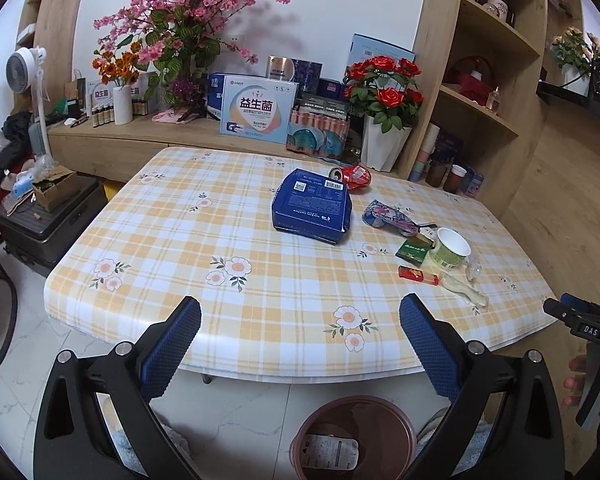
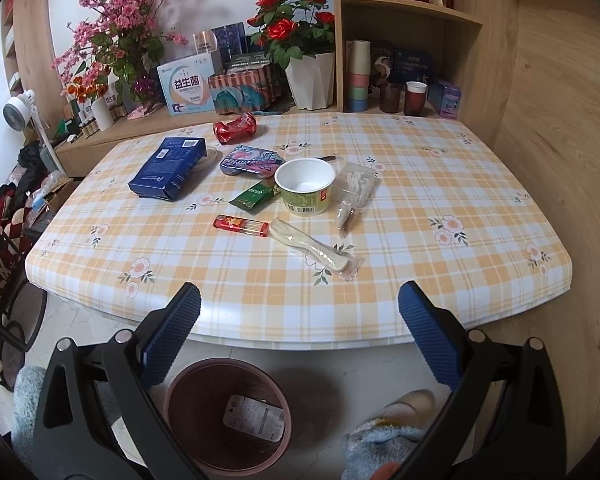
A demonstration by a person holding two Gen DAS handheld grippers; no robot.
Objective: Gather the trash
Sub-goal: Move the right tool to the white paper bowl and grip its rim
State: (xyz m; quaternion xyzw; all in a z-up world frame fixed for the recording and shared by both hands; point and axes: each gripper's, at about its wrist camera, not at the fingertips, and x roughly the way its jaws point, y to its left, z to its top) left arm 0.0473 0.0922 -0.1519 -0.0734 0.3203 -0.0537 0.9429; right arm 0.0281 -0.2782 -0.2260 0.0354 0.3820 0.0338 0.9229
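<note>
Blue pads on my left claw [image 1: 300, 344] stand wide apart, nothing between them, hanging off the near edge of the checked table [image 1: 172, 240]. Left view: brown bin [image 1: 354, 438] on the floor under the claw, one white-labelled packet [image 1: 330, 454] already inside. Still on the table: blue box [image 1: 312, 210], crushed red can [image 1: 354, 176] behind it, flattened patterned wrapper [image 1: 388, 214], green cup [image 1: 450, 248], green sachet [image 1: 414, 251], red lighter-shaped stick [image 1: 418, 275], clear spoon packet [image 1: 462, 290]. A hand [image 1: 592, 384] grips the other handle at far right.

Right view: my right claw [image 2: 299, 340] is also spread open and empty, short of the table edge. Bin [image 2: 228, 420] sits below left with the same packet [image 2: 256, 418]. Cup [image 2: 306, 186] is mid-table, spoon packet [image 2: 314, 254] nearest me, clear bag [image 2: 354, 194] just right of the cup.
</note>
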